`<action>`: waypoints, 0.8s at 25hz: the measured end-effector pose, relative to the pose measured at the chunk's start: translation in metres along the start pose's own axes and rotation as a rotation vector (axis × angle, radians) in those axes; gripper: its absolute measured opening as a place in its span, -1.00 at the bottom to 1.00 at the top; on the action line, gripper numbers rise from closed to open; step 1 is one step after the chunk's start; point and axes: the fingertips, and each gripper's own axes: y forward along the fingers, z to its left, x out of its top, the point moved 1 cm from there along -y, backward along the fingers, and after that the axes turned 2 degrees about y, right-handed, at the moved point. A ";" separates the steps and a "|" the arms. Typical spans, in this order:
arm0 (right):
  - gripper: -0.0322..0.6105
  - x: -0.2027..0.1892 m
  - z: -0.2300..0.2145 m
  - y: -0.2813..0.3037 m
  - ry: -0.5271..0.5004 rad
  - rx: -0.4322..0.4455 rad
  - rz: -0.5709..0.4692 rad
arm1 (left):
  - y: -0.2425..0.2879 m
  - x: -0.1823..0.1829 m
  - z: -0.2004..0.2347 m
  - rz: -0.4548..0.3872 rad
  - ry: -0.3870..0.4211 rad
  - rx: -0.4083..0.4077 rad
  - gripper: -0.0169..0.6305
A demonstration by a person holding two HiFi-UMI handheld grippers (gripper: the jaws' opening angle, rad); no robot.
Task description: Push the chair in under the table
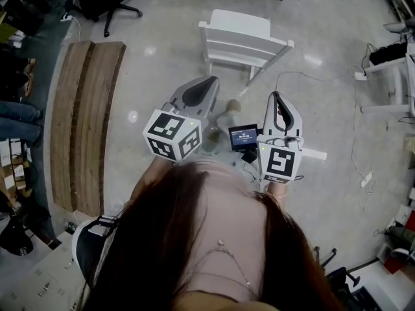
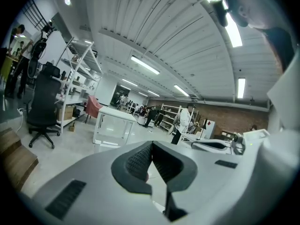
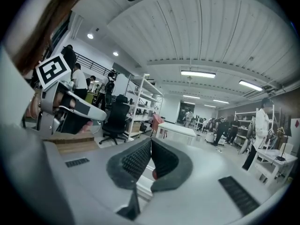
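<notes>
Left tongs (image 2: 151, 146) and right tongs (image 3: 151, 142) were both pressed together, with nothing between the jaws. They were held side by side, pointing toward the chair (image 1: 241, 41). The chair stood on the floor (image 1: 324, 109) ahead of the person, clear of both tongs and well apart from the wooden bench (image 1: 87, 122) at the left. Step in hand, as judged: the approach, with no contact yet made with the chair. The next move called for setting both closed tips against the chair, then pushing evenly so that it neither swivelled nor tipped.
</notes>
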 end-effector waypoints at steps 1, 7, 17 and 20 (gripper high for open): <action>-0.84 0.000 -0.005 0.005 0.001 -0.004 -0.013 | 0.006 0.000 0.001 0.000 0.004 -0.003 -0.92; -0.83 -0.002 -0.026 0.046 -0.030 0.003 -0.001 | 0.049 0.005 0.018 0.028 0.044 0.007 -0.92; -0.83 -0.017 -0.061 0.121 -0.079 0.036 0.048 | 0.132 0.005 0.045 0.115 0.086 0.013 -0.92; -0.83 -0.024 -0.067 0.141 -0.120 0.041 0.077 | 0.152 0.004 0.054 0.139 0.091 0.020 -0.92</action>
